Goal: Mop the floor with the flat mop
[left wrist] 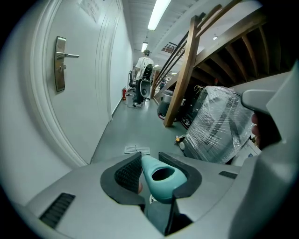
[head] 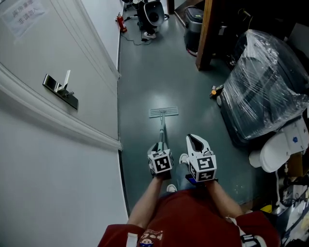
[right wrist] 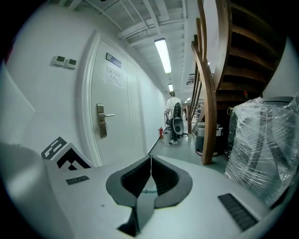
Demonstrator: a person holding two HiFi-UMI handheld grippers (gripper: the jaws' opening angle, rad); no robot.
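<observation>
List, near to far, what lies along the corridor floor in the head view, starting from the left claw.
Left claw → teal mop handle → pale flat mop head → small orange object → brown wooden post → black-and-white machine.

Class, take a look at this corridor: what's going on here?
A person grips the teal mop handle in the left gripper, with the jaws closed on it. The mop head lies flat on the grey floor ahead, near a white door. The right gripper is shut and empty, beside the left one.
</observation>
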